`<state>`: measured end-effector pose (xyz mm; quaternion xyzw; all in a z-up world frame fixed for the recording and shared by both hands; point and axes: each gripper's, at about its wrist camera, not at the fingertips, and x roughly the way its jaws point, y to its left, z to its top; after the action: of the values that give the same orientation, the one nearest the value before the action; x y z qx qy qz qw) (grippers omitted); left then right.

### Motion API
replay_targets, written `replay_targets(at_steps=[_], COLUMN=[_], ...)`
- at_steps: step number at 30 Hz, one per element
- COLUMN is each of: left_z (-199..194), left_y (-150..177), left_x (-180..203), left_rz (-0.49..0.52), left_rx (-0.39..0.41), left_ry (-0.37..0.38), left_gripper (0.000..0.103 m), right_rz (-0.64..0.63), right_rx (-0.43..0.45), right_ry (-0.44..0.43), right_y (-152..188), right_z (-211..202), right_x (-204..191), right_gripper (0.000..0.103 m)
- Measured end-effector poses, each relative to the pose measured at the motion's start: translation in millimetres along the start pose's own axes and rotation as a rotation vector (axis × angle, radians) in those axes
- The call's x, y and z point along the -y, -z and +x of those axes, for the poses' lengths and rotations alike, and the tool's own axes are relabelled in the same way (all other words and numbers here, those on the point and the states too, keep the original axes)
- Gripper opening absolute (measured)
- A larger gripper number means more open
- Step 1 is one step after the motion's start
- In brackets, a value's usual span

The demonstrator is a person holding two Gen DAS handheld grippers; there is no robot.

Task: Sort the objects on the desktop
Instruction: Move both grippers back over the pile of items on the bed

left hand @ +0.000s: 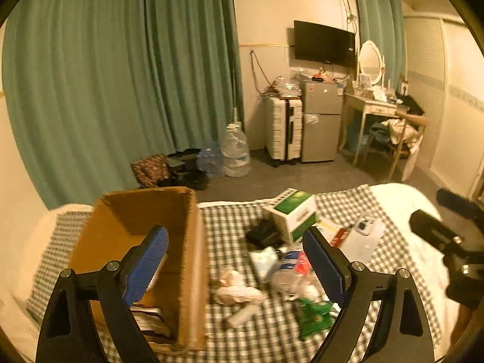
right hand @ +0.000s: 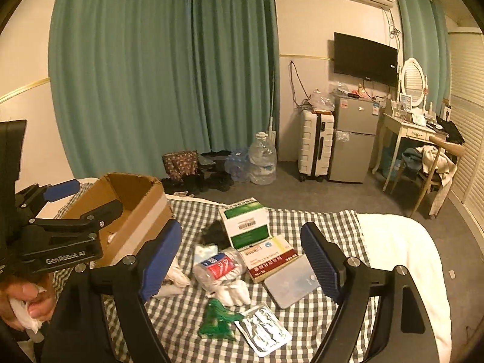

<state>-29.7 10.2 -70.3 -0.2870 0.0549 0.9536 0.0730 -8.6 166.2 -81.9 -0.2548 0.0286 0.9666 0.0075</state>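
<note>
An open cardboard box [left hand: 133, 227] stands on the checked cloth [left hand: 272, 332] at the left; it also shows in the right wrist view [right hand: 136, 208]. My left gripper [left hand: 236, 266] is open and empty, its left finger over the box. Loose items lie to the right: a green and white carton [right hand: 246, 224], a red and white book [right hand: 269, 257], a pack of white gloves [right hand: 220, 267], a grey case [right hand: 292, 281], a green packet [right hand: 217, 320], a foil blister pack [right hand: 263, 329]. My right gripper [right hand: 242, 263] is open and empty above them.
The cloth covers a white bed [right hand: 402, 248]. Beyond it are green curtains [right hand: 163, 69], water jugs [right hand: 262, 158], a white suitcase [right hand: 316, 145], a small fridge [right hand: 352, 139] and a dressing table [right hand: 411, 133] with a chair [right hand: 435, 169].
</note>
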Motion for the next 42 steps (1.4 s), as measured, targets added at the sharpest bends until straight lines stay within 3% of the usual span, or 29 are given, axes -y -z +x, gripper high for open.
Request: replay_targets(at_steps=[16, 32, 42], left_z=[30, 82, 111], left_y=[28, 70, 106], left_x=[30, 51, 81], left_rz=[-0.006, 0.038, 0.090], left_rx=[-0.094, -0.264, -0.398], left_ry=[-0.002, 0.027, 0.088], left_gripper=[0.098, 0.098, 0.098], right_rz=[0.044, -0.011, -0.065], right_rx=[-0.062, -0.226, -0.359], right_ry=[0.031, 0.037, 0.017], right_y=[24, 80, 123], right_z=[22, 80, 107], right_x=[38, 64, 72], right_gripper=[0.084, 0.084, 0.084])
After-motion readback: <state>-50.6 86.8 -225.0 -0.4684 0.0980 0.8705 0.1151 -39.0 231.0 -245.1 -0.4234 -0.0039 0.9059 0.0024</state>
